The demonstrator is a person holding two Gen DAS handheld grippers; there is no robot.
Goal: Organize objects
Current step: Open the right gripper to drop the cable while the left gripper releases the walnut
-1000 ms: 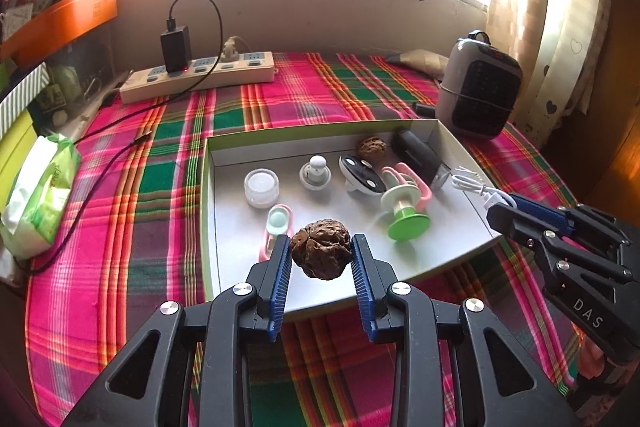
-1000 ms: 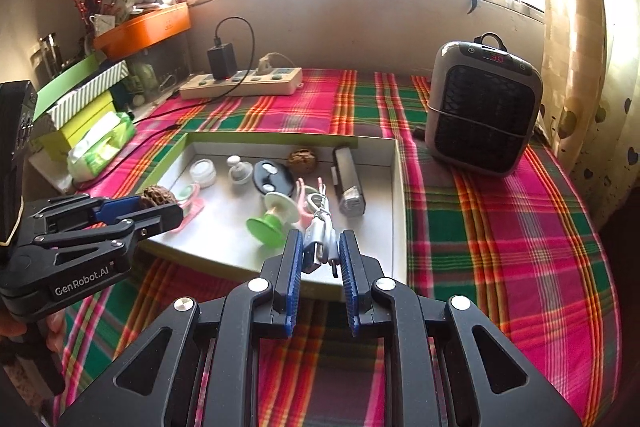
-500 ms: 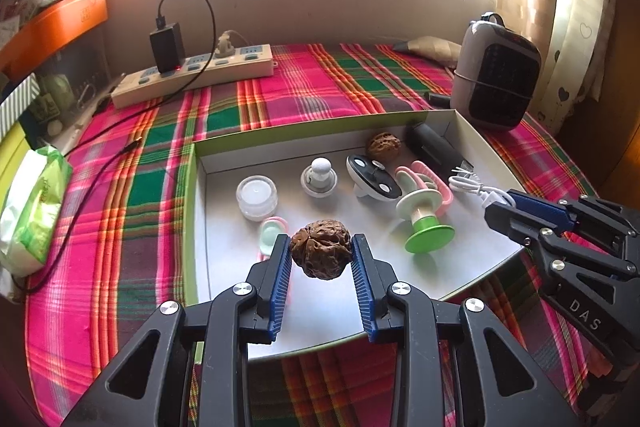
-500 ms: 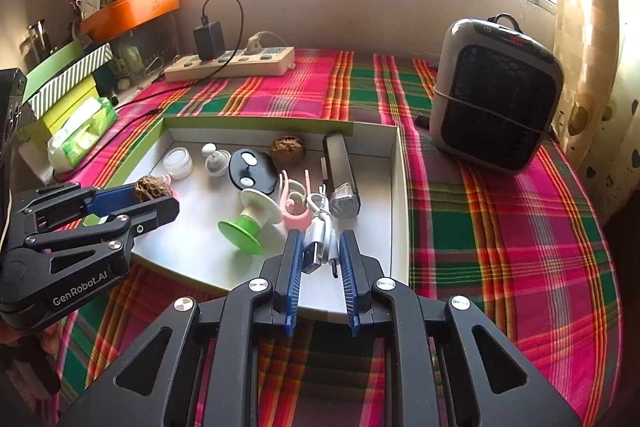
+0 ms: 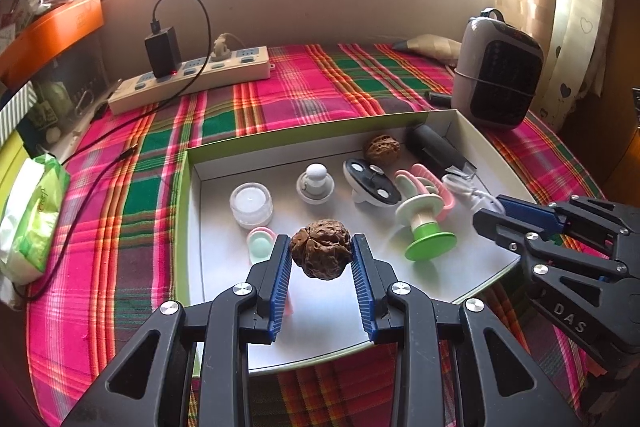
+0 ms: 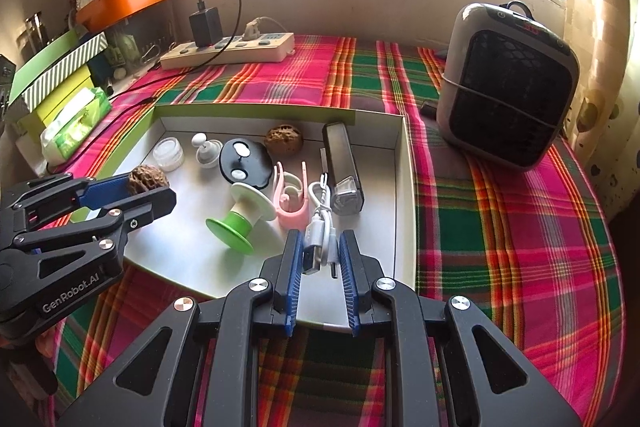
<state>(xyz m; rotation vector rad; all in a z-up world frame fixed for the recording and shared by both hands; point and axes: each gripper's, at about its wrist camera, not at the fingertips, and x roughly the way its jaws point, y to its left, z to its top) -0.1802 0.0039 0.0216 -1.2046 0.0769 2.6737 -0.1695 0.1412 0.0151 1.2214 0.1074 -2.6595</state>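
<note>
The left tool (image 5: 320, 259) grips a dark wrinkled walnut (image 5: 321, 248) between its blue pads (image 5: 280, 279), holding it clear above the near part of the shallow tray (image 5: 192, 211). Left of this tool, beyond the tray wall, a green tissue pack (image 5: 30, 219) lies on the plaid cloth (image 5: 132, 195). Just ahead and left of the pads sits a small pink-and-mint clip (image 5: 260, 245), and further ahead a white round jar (image 5: 251, 203). Ahead of the tool stands a white knob on a round base (image 5: 315, 182); far beyond it, a power strip (image 5: 188, 83) with a black charger plugged in rests by the wall. Ahead and to the right lie a black disc with white dots (image 5: 372, 183), a second walnut (image 5: 381, 149) at the tray's far wall, a pink clip (image 5: 428, 183) and a green-footed spool (image 5: 426, 231).

The right tool (image 6: 320, 259) is closed narrowly on a white USB cable (image 6: 318, 239), its plug between the pads, over the tray's near right part. Directly ahead of it lies a dark rectangular power bank (image 6: 342, 167). Right of this tool, outside the tray, a grey space heater (image 6: 508, 83) stands on the cloth.
</note>
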